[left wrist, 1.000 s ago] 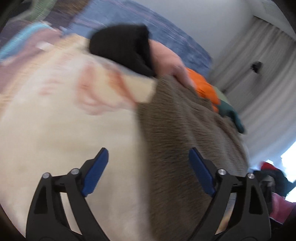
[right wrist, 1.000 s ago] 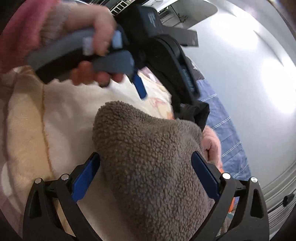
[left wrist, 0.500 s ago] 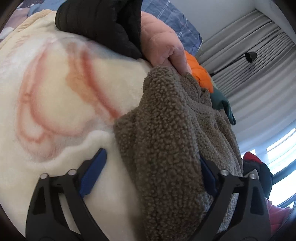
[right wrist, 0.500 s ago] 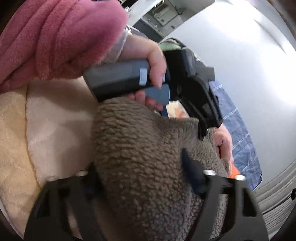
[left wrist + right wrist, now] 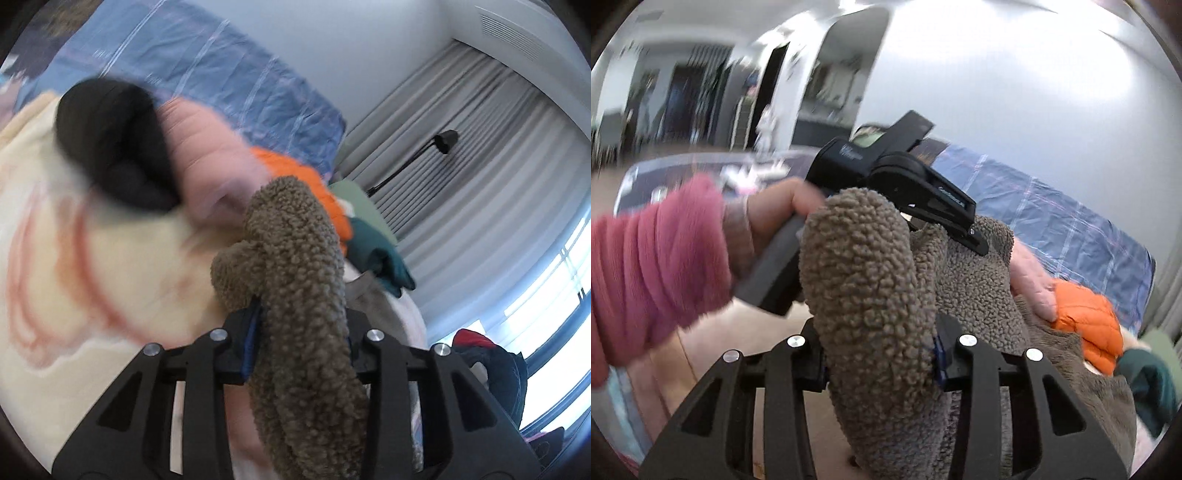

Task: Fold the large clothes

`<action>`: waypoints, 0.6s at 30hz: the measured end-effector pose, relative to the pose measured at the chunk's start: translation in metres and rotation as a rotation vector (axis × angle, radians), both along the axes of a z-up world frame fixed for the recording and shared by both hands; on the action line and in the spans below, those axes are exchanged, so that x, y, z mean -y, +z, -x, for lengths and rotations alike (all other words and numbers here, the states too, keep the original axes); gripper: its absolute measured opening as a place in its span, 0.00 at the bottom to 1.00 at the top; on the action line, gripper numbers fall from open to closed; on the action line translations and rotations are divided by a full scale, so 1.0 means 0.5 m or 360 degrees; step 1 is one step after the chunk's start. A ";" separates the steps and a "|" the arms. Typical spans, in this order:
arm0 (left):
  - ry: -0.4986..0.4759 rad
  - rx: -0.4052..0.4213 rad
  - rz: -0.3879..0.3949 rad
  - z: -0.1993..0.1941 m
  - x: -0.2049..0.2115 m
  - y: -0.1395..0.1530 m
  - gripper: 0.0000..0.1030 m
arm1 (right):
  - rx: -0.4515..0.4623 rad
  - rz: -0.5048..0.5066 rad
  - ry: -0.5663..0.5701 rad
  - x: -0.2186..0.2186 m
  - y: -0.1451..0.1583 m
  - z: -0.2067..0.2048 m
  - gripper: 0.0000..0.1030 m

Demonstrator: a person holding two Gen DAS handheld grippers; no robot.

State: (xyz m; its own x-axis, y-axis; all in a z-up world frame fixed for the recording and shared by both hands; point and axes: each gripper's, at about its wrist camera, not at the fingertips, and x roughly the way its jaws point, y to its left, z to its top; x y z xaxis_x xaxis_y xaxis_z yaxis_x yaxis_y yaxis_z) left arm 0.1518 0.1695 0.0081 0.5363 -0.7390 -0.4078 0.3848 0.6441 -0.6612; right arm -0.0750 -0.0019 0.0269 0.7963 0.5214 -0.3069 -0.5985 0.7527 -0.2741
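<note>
Both tongs are closing onto bunched folds of the brown fleece garment (image 5: 295, 266): left tongs (image 5: 301, 332), right tongs (image 5: 879, 354). It hangs raised above the cream blanket (image 5: 74, 240).

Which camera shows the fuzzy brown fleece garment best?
The right wrist view: the fuzzy brown fleece garment spreads wide there, one bunch in the closing right gripper. The left wrist view shows only a pinched fold.
</note>
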 end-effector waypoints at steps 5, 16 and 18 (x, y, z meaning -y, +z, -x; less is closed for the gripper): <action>-0.0076 0.0109 -0.0103 -0.008 0.154 0.117 0.33 | -0.0030 -0.0281 -0.0081 0.121 0.063 -0.002 0.39; -0.0422 0.0338 -0.0600 -0.022 0.669 0.179 0.33 | -0.0235 -0.1024 -0.0448 0.556 0.043 0.006 0.38; -0.0471 0.0332 -0.0741 -0.028 0.767 0.122 0.36 | -0.0421 -0.1168 -0.0549 0.636 -0.018 -0.006 0.38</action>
